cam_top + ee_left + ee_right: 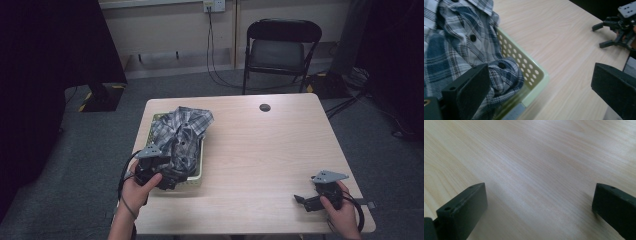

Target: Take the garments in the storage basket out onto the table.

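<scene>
The desk (pixel 260 150) takes up the middle of the high view, a pale wood top with one dark round grommet (pixel 265 107) near its far edge. Behind it, at upper right of centre, stands one black folding chair (pixel 282 47).

On the left part of the desk sits one pale green perforated basket (pixel 196 175), its long axis running from the near edge away toward the far edge. One blue and white plaid shirt (pixel 184 127) is heaped in it, spilling over the far rim and piled above the walls. In the left gripper view the shirt fills the upper left, with a buttoned fold lying against the basket's inner corner.

The left claw (pixel 541 85) is at the basket's near end, jaws spread wide and holding nothing: one jaw sits over the cloth at lower left of that view, the other hangs outside the basket over bare wood at lower right. The shirt lies just ahead of it and toward its left jaw, so this hand is by far the nearer and looks set to take the cloth.

The right claw (pixel 305 200) rests low at the lower right of the high view, well apart from the basket, also spread open and empty above bare wood.
</scene>
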Demonstrator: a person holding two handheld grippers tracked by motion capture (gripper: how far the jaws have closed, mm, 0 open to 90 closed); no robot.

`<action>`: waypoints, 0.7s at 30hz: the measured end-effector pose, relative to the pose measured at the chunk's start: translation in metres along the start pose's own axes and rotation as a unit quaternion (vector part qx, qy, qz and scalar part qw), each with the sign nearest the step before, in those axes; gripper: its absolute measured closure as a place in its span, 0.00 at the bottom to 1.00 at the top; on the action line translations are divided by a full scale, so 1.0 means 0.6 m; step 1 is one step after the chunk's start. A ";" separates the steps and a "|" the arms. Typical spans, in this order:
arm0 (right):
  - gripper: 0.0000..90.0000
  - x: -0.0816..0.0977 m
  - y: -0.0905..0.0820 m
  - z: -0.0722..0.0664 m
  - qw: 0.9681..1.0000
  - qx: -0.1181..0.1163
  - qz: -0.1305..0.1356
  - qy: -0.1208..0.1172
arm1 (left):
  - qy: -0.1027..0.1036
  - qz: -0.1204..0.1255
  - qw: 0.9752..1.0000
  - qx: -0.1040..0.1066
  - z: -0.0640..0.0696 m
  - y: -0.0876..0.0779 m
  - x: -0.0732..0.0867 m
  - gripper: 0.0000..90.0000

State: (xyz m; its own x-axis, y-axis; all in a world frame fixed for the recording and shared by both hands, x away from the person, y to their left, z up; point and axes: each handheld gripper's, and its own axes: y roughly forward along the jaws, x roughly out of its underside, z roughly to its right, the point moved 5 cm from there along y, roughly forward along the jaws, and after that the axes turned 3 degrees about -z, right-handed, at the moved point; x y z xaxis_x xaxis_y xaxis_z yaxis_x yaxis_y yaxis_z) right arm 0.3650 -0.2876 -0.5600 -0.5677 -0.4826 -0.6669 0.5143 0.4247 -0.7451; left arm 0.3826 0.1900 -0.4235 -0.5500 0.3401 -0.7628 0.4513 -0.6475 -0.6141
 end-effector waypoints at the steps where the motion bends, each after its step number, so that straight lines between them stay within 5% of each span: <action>1: 0.00 0.000 0.000 0.000 1.000 0.000 0.000 0.000 | -0.002 0.001 1.000 -0.004 -0.003 0.002 -0.002 0.02; 12: 0.00 0.000 0.000 0.000 1.000 0.000 0.000 0.000 | -0.004 -0.004 0.999 -0.038 -0.031 0.021 -0.012 0.03; 21: 0.00 0.000 0.000 0.000 1.000 0.000 0.000 0.000 | -0.006 -0.027 0.996 -0.087 -0.054 0.034 -0.022 0.03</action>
State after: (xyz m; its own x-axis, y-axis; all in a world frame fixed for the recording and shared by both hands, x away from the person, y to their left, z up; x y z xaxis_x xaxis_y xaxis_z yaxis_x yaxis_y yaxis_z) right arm 0.3649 -0.2876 -0.5600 -0.5679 -0.4824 -0.6669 0.5141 0.4248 -0.7451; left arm 0.4218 0.1948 -0.4326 -0.5845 0.3622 -0.7261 0.5357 -0.4998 -0.6806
